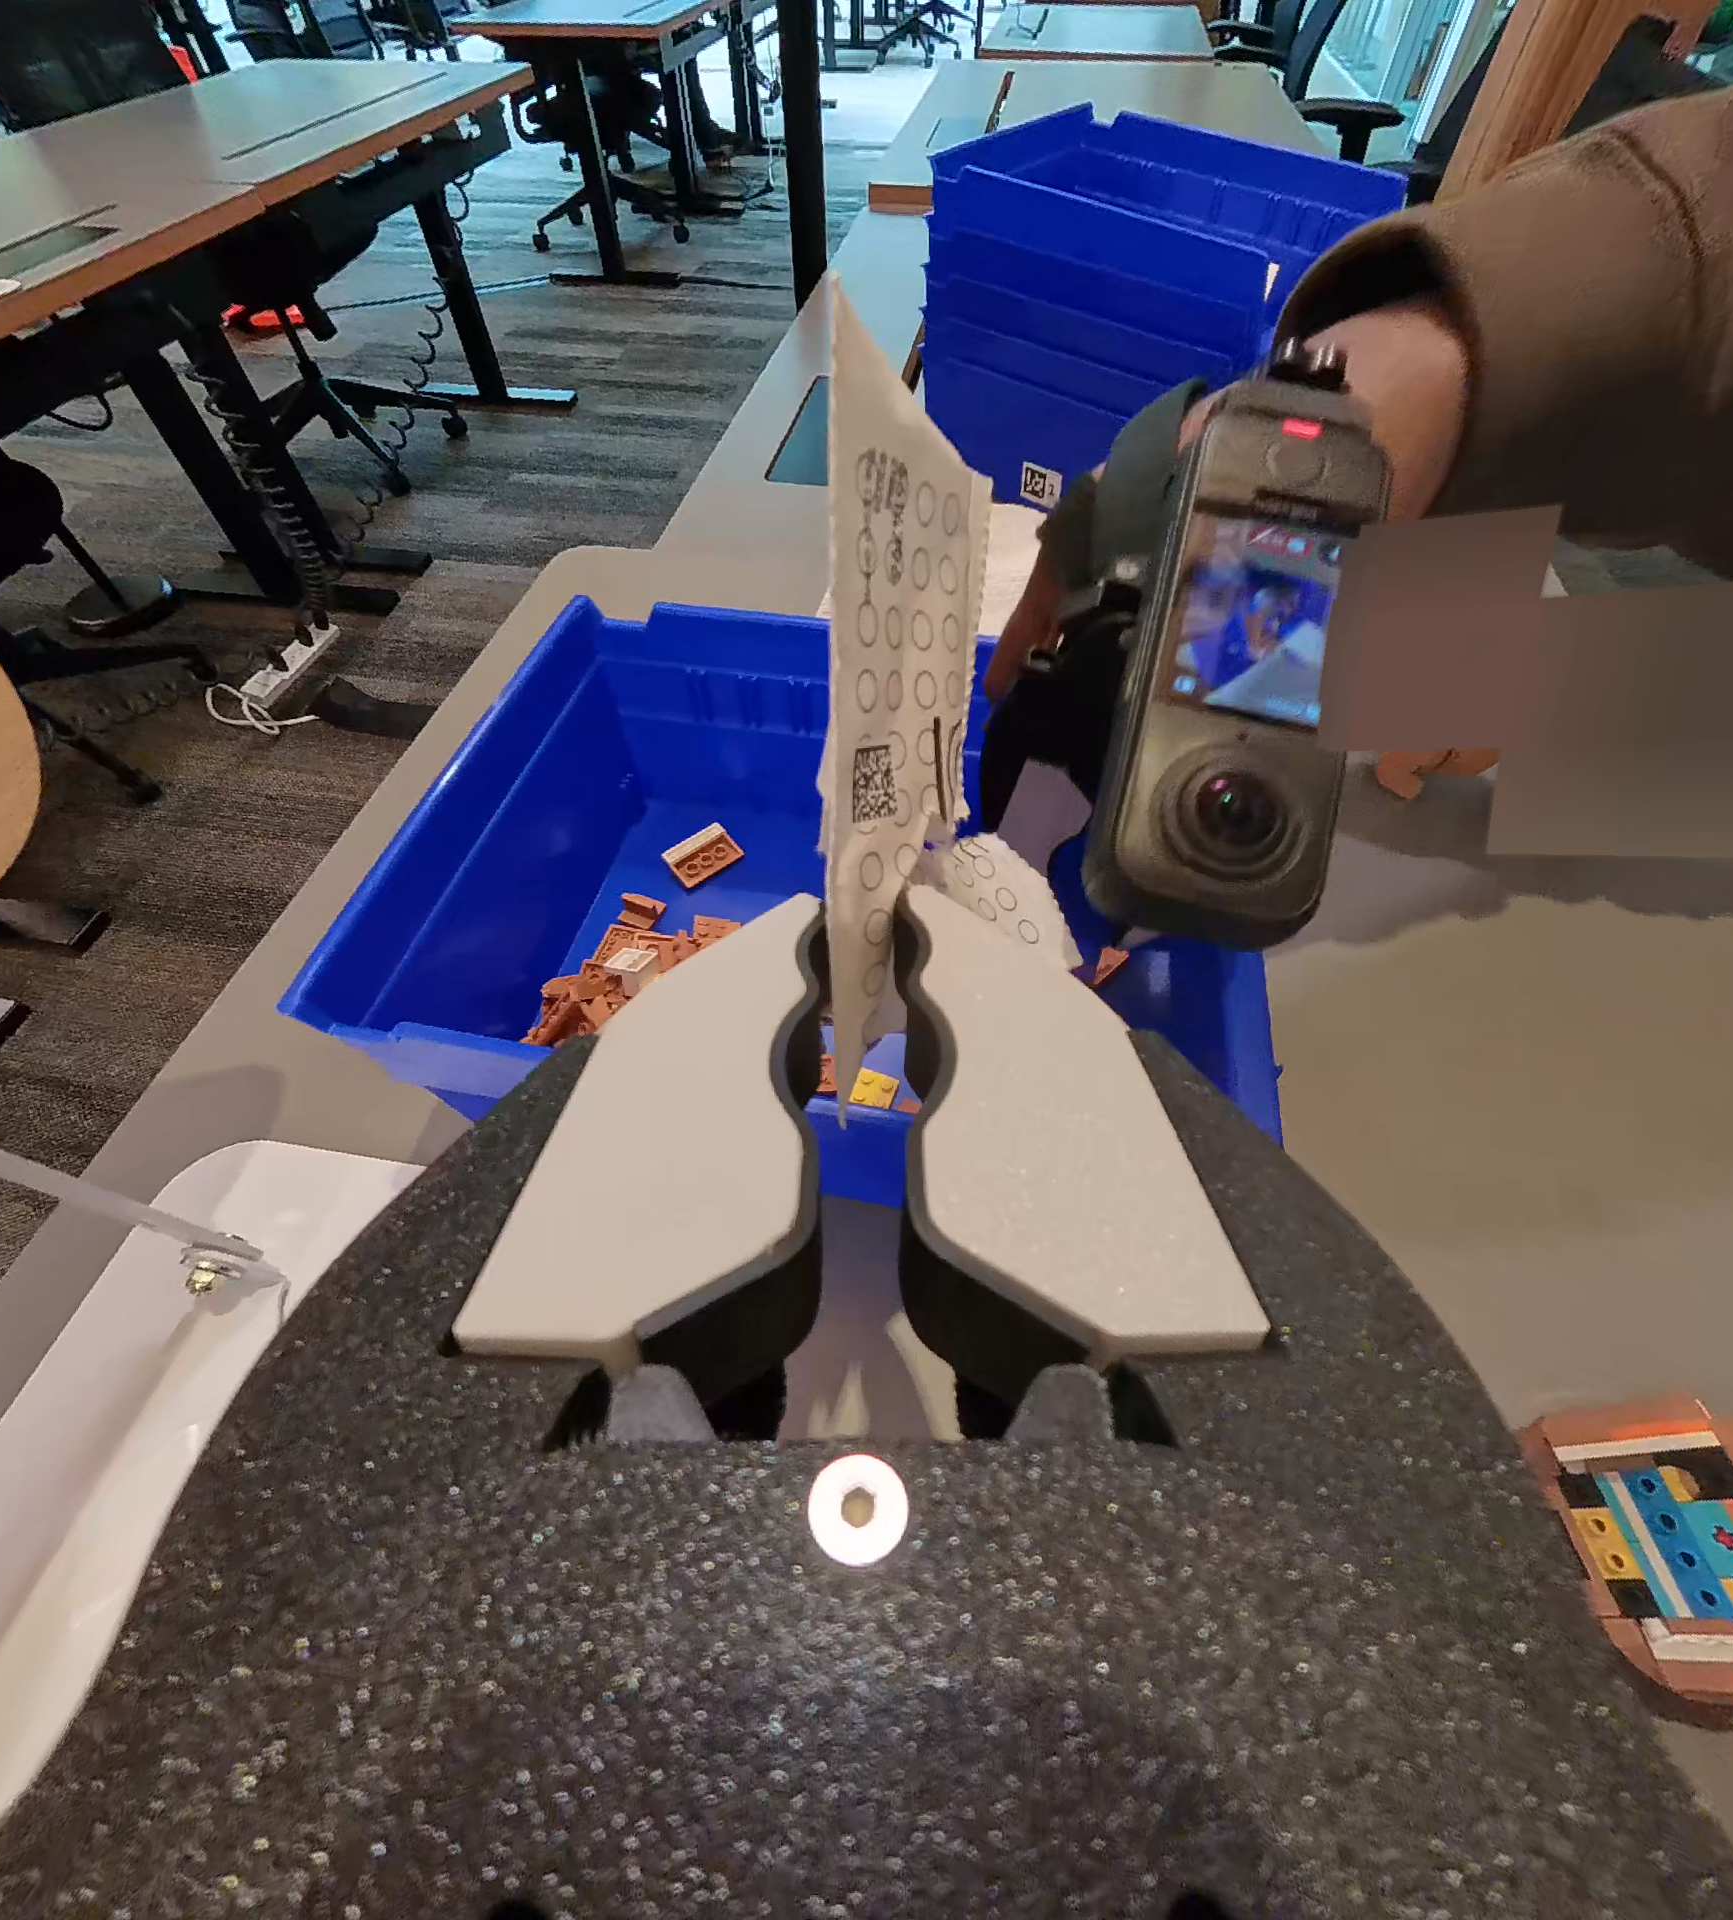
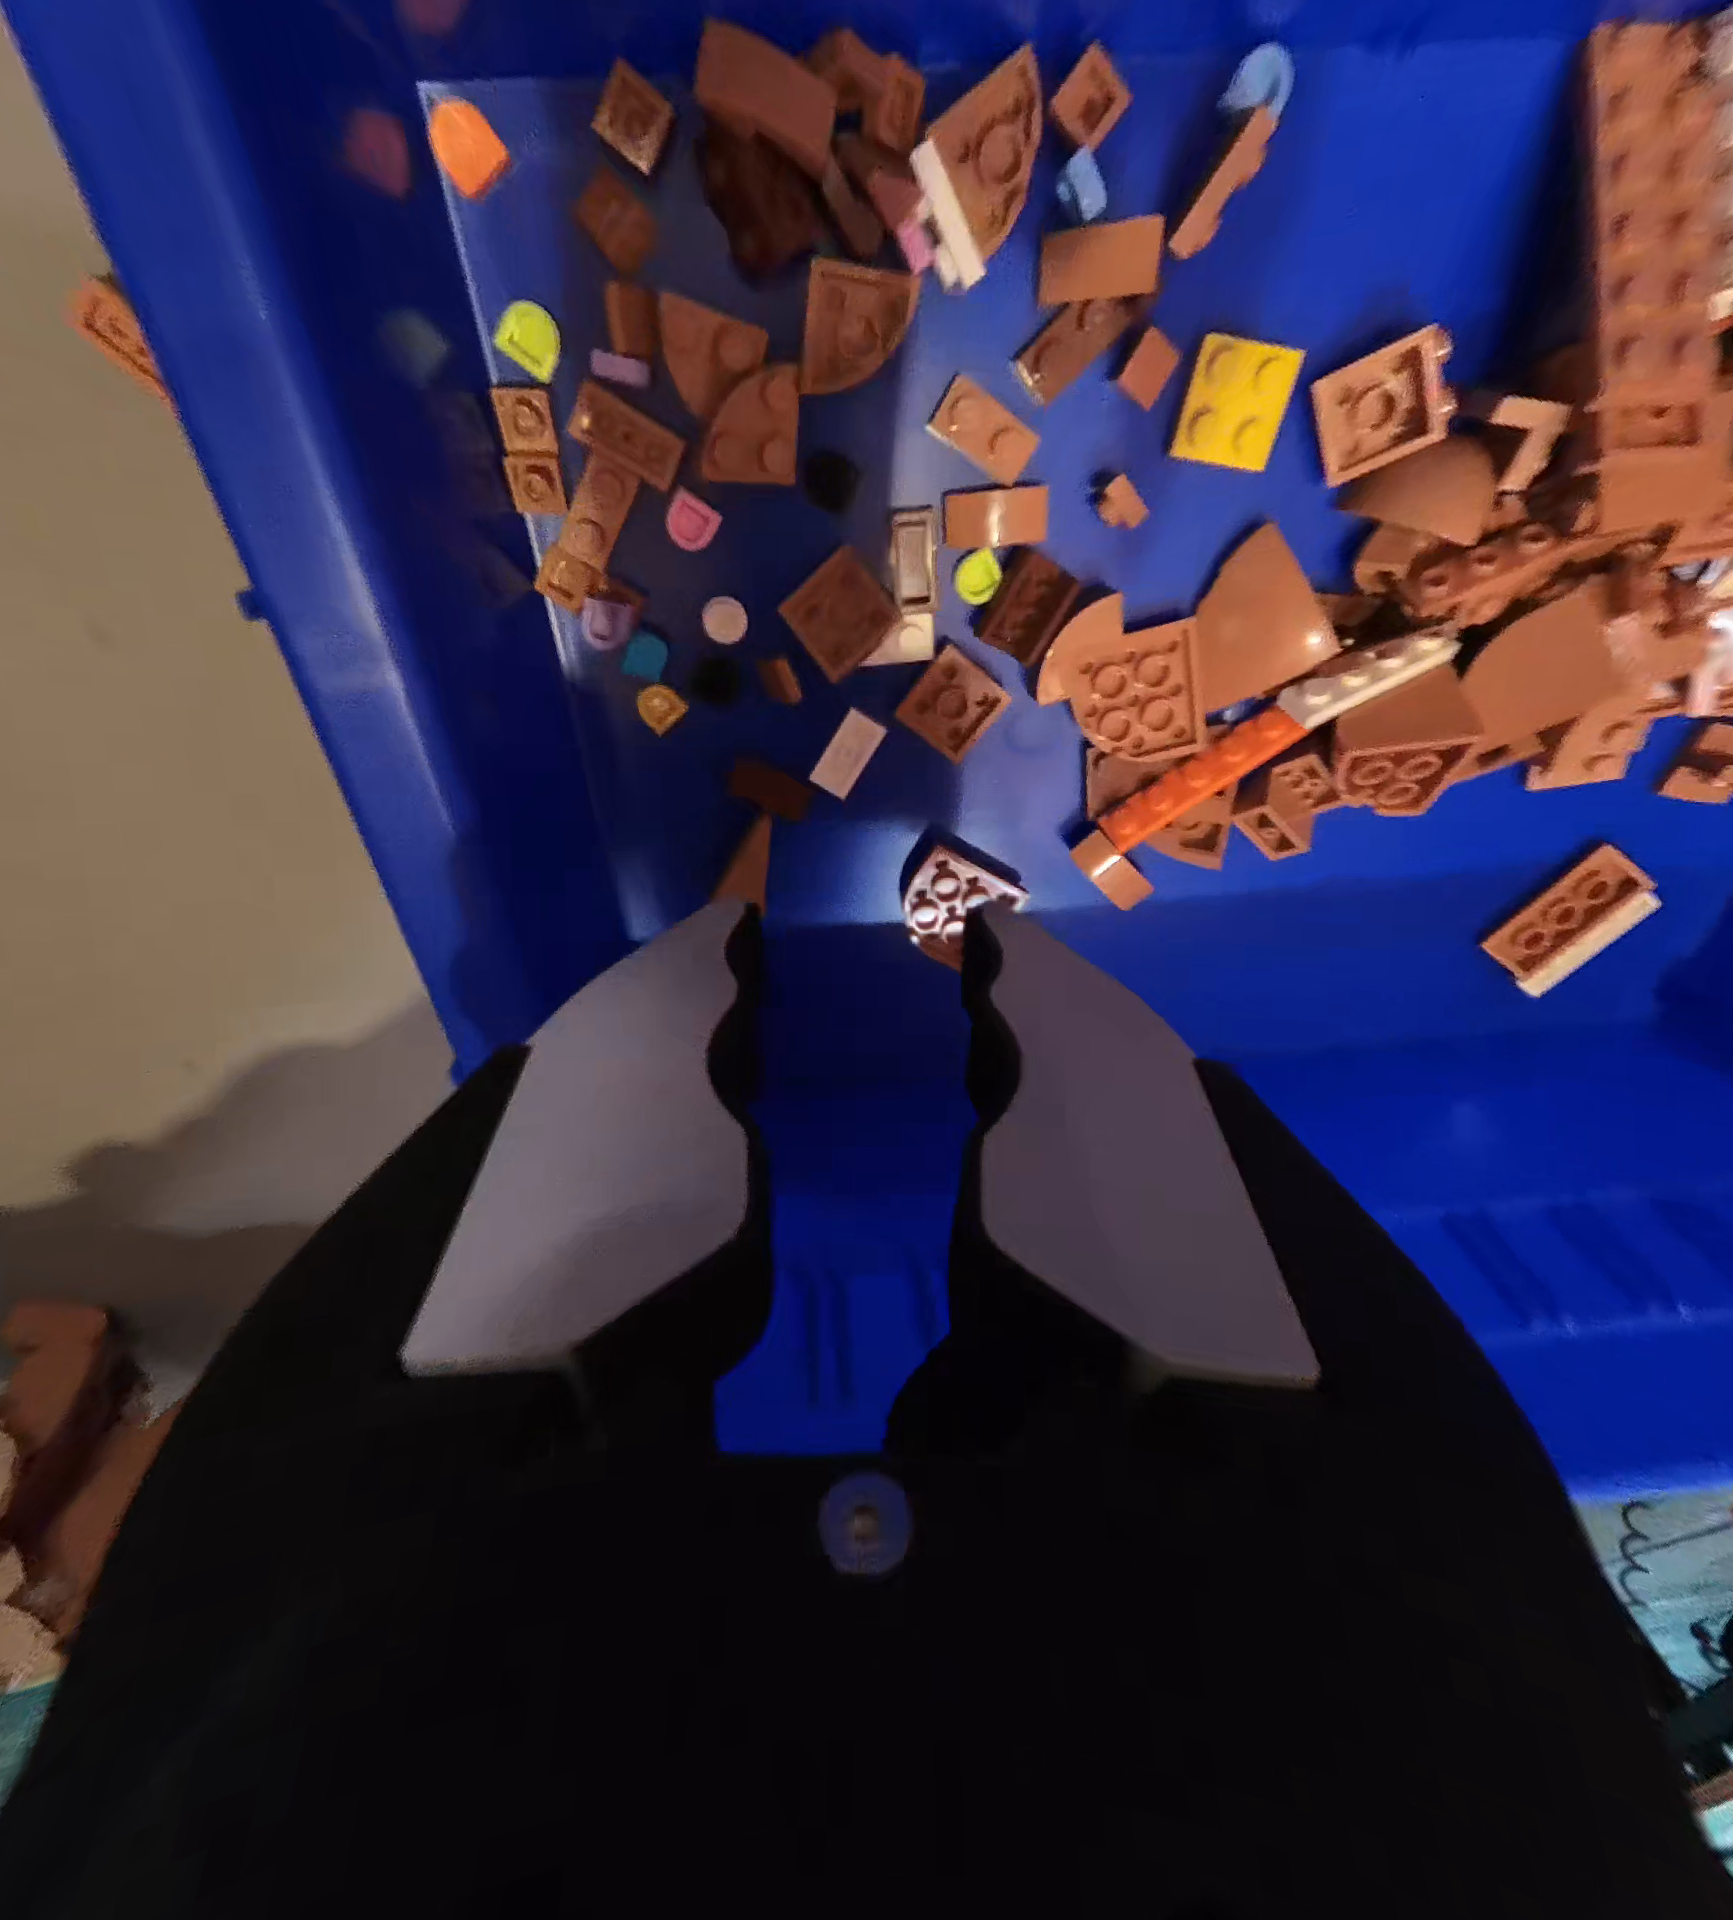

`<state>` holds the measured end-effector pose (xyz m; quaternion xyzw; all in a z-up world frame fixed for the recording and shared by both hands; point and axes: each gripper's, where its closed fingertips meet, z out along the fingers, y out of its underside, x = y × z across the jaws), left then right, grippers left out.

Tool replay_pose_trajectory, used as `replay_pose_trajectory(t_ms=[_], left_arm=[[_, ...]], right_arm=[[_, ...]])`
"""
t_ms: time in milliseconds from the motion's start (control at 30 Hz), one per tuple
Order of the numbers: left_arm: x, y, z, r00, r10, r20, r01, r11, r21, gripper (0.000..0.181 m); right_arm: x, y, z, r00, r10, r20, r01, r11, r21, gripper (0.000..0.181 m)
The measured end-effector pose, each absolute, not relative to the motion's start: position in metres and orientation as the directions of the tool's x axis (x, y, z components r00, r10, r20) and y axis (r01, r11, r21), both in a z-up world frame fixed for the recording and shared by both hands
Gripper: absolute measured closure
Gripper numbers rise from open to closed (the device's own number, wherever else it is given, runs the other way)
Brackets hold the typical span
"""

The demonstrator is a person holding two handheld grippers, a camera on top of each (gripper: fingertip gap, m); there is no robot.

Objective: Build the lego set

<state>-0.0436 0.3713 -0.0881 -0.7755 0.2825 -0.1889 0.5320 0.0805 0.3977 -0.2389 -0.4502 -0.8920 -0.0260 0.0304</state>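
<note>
My left gripper [image 1: 862, 925] is shut on a torn white paper bag [image 1: 893, 623] and holds it upright over a blue bin [image 1: 488, 831]. The bin holds loose bricks [image 1: 613, 977], mostly brown. The right gripper's camera body [image 1: 1236, 675], held by a sleeved arm, hovers over the bin's right side. In the right wrist view my right gripper [image 2: 862, 925] is open and empty, pointing down into the bin [image 2: 322, 520]. A small brown brick [image 2: 950, 894] lies just past its right fingertip. A yellow plate [image 2: 1236, 400], an orange bar [image 2: 1205, 779] and a brown pile [image 2: 1568, 571] lie farther in.
A partly built colourful model [image 1: 1693, 1548] sits on the grey table at the right. Stacked blue bins [image 1: 1101, 291] stand behind. A white fixture [image 1: 114, 1403] is at the near left. The table edge drops to carpet, desks and chairs on the left. The grippers' ends are close to 20 cm from one another. The orange bar [image 2: 1205, 779] lies some 5 cm from my right tips, 20 cm from my left tips. The yellow plate [image 2: 1236, 400] sits 9 cm or so from the ends of my right fingers. My left wrist view [image 1: 875, 1092] looks at it from another angle.
</note>
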Motion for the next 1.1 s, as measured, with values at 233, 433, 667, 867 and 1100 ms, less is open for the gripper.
replay_pose_trajectory(t_ms=[233, 433, 667, 867, 1100], left_arm=[[-0.051, 0.372, -0.088, 0.778, -0.628, 0.0, -0.224, -0.278, -0.934, 0.17], [-0.05, 0.37, -0.083, 0.774, -0.633, -0.003, -0.22, -0.264, -0.939, 0.17], [-0.051, 0.368, -0.079, 0.774, -0.633, -0.006, -0.216, -0.256, -0.942, 0.17], [-0.056, 0.367, -0.075, 0.782, -0.623, -0.005, -0.204, -0.249, -0.947, 0.171], [-0.064, 0.365, -0.066, 0.793, -0.609, 0.007, -0.167, -0.228, -0.959, 0.171]], right_arm=[[0.076, 0.402, -0.256, -0.553, 0.823, 0.132, 0.833, 0.549, 0.064, 0.123], [0.075, 0.412, -0.258, -0.557, 0.802, 0.213, 0.83, 0.546, 0.116, 0.115], [0.068, 0.442, -0.254, -0.546, 0.785, 0.293, 0.838, 0.523, 0.157, 0.119], [0.049, 0.47, -0.252, -0.511, 0.779, 0.364, 0.857, 0.495, 0.143, 0.123], [0.031, 0.457, -0.241, -0.464, 0.832, 0.303, 0.872, 0.49, -0.01, 0.123]])
